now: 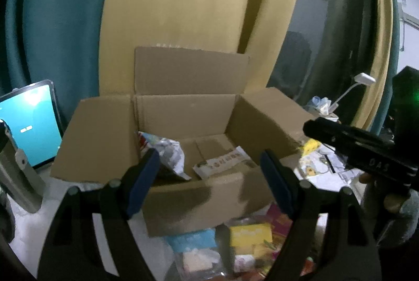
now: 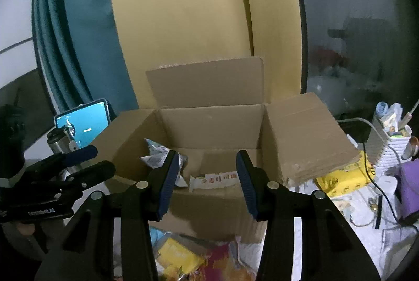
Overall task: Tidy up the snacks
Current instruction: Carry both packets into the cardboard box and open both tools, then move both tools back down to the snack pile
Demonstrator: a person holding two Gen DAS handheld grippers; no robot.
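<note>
An open cardboard box (image 1: 209,197) (image 2: 214,121) stands on the table with its flaps spread. Inside lie a crumpled silver snack bag (image 1: 170,152) (image 2: 157,156) at the left and a white snack bar (image 1: 222,163) (image 2: 213,180) in the middle. My left gripper (image 1: 209,163) is open and empty, above the box's near edge. My right gripper (image 2: 207,166) is open and empty, also in front of the box. Loose snack packets lie before the box: a yellow one (image 1: 250,235) (image 2: 178,254), a light blue one (image 1: 193,240) and a magenta one (image 2: 222,262).
A tablet (image 1: 28,124) (image 2: 83,124) with a lit blue screen stands at the left, with a steel flask (image 2: 59,141) beside it. At the right are yellow packaging (image 2: 343,179), a white holder (image 2: 392,147), cables and a purple object (image 2: 408,186). Curtains hang behind.
</note>
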